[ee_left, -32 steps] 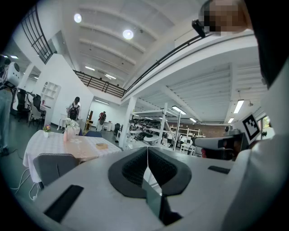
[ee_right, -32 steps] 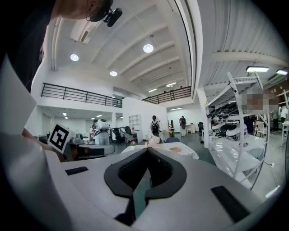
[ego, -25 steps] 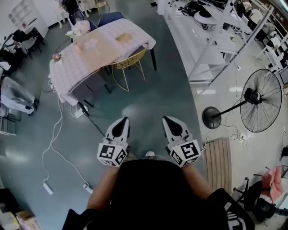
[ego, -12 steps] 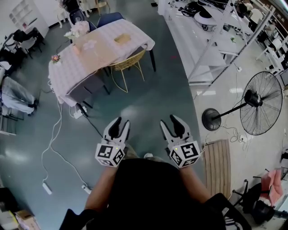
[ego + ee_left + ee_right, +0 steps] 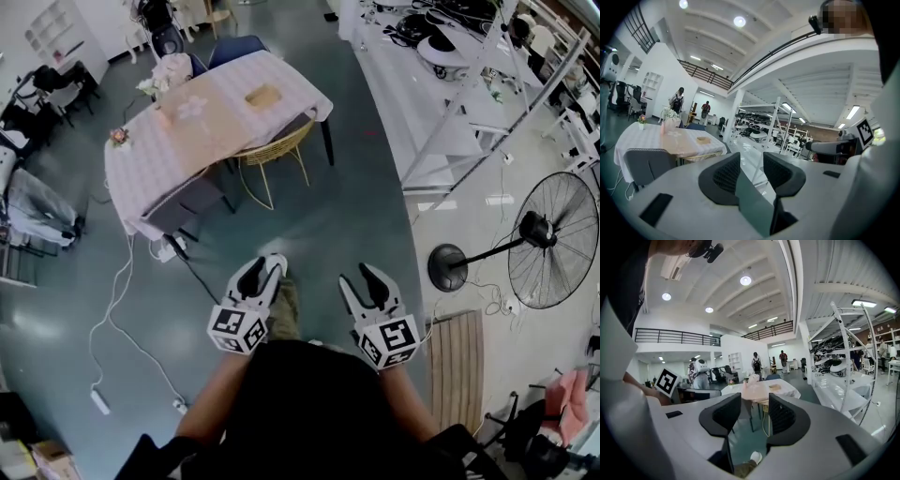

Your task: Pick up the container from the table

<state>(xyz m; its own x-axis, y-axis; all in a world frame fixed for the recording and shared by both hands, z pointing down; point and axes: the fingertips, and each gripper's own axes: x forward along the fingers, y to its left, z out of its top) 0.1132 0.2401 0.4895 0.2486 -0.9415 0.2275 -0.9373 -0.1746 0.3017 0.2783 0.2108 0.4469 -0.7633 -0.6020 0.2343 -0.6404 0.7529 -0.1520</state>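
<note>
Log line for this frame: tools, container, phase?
phase: pre-grasp | left tool: jaws opening, empty | right tool: jaws opening, empty | container: on table, untouched, far ahead

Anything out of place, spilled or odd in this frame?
Nothing spilled or damaged. The container lies flat on the table. Only a white cable stands out, trailing loose across the floor from the table's corner.

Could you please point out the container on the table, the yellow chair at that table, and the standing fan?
container (image 5: 262, 97), head view, middle of its top.
yellow chair (image 5: 274, 142), head view, on its curved backrest.
standing fan (image 5: 536, 228), head view, on the hub of its round cage.
</note>
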